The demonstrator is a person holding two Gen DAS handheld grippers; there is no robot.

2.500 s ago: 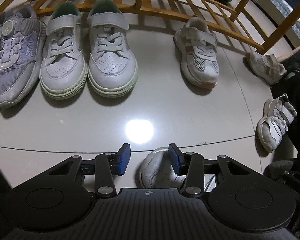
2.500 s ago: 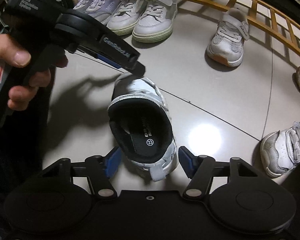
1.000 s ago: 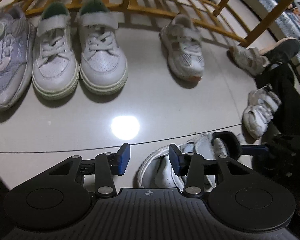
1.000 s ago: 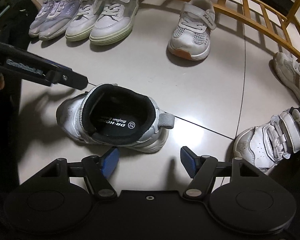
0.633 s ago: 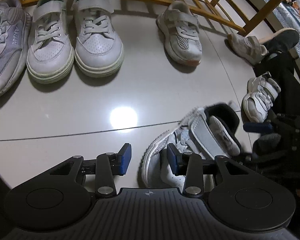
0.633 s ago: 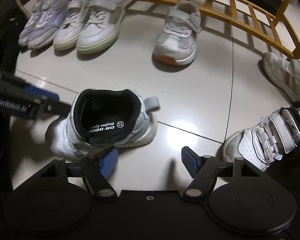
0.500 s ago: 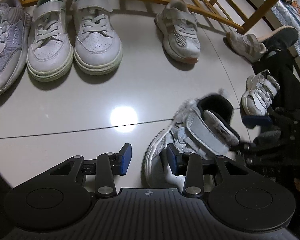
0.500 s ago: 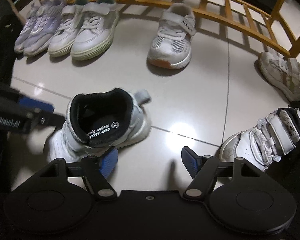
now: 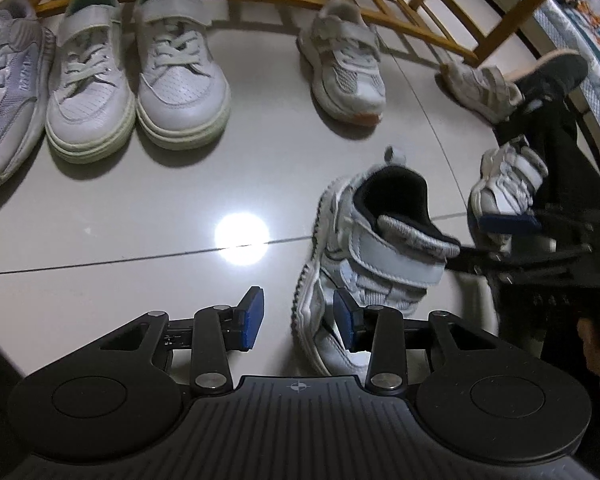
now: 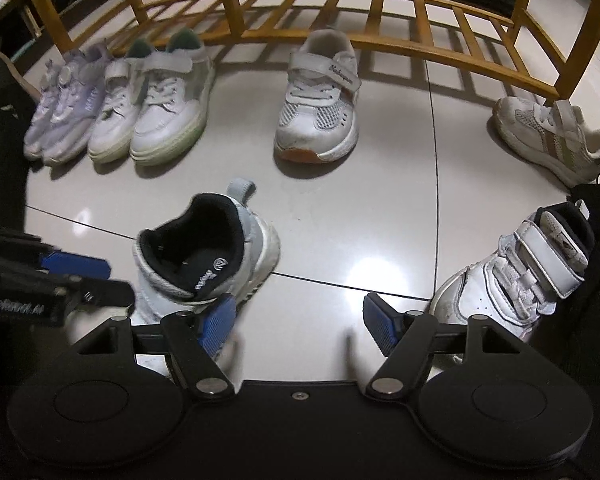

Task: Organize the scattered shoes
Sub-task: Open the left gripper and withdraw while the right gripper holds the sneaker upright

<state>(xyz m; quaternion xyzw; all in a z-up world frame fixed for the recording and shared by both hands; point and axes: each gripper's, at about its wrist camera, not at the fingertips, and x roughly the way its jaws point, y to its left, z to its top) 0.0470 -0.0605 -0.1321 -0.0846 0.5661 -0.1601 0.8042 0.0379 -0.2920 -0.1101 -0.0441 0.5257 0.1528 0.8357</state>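
A small white strap shoe with a black lining [image 9: 364,248] stands on the tiled floor, heel toward the wooden rack. In the left wrist view my left gripper [image 9: 300,318] is open at its toe. The right pad lies against the toe and the left pad stands clear of the sole. My right gripper [image 10: 300,324] is open wide beside the same shoe [image 10: 208,252]. Its left pad is in front of the shoe's side and bare floor lies between its fingers. The matching white strap shoe [image 10: 520,272] lies to the right.
Along the wooden rack [image 10: 340,4] stand lavender shoes [image 10: 64,104], a white pair with green heels [image 10: 152,104] and a single white mesh shoe [image 10: 320,112]. A beige striped shoe [image 10: 552,136] lies far right. A person's dark trouser leg [image 9: 572,184] is at the right edge.
The strap shoe has swung round from lying crosswise, so its heel now points at the rack. Both grippers stayed beside it, and the right one has rolled a little.
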